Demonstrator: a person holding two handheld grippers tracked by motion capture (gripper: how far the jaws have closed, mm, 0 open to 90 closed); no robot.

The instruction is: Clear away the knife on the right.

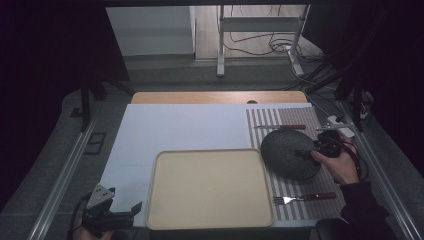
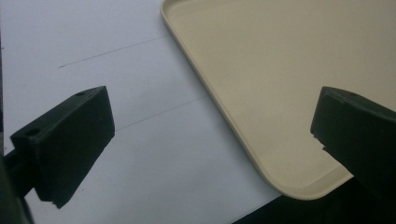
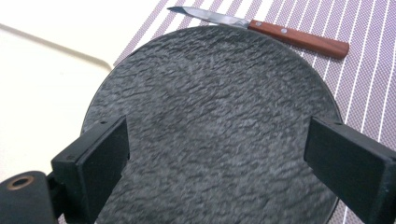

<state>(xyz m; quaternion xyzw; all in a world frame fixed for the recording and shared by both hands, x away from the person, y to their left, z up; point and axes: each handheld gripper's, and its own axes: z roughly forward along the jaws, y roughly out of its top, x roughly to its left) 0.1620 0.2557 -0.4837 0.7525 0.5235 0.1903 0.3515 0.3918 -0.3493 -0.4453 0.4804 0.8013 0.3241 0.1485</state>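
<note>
A round dark textured plate point(image 1: 286, 155) point(image 3: 210, 88) lies on a striped placemat point(image 1: 272, 117) point(image 3: 373, 28) at the table's right. My right gripper point(image 1: 306, 152) point(image 3: 217, 154) is open, its jaws spread wide just above the plate's near side, one to each side of the face. A wooden-handled knife point(image 1: 281, 127) point(image 3: 280, 32) lies beyond the plate. A fork point(image 1: 302, 198) lies on the mat near the front edge. My left gripper point(image 1: 131, 212) point(image 2: 210, 140) is open at the front left, with the near left corner of the beige tray point(image 1: 210, 151) point(image 2: 280, 70) between its jaws' line of sight.
A white sheet point(image 1: 175, 127) point(image 2: 116, 93) covers the left and middle of the wooden table. The tray sits at front centre, its right rim close to the plate. A small white device point(image 1: 336, 122) lies off the mat's far right corner.
</note>
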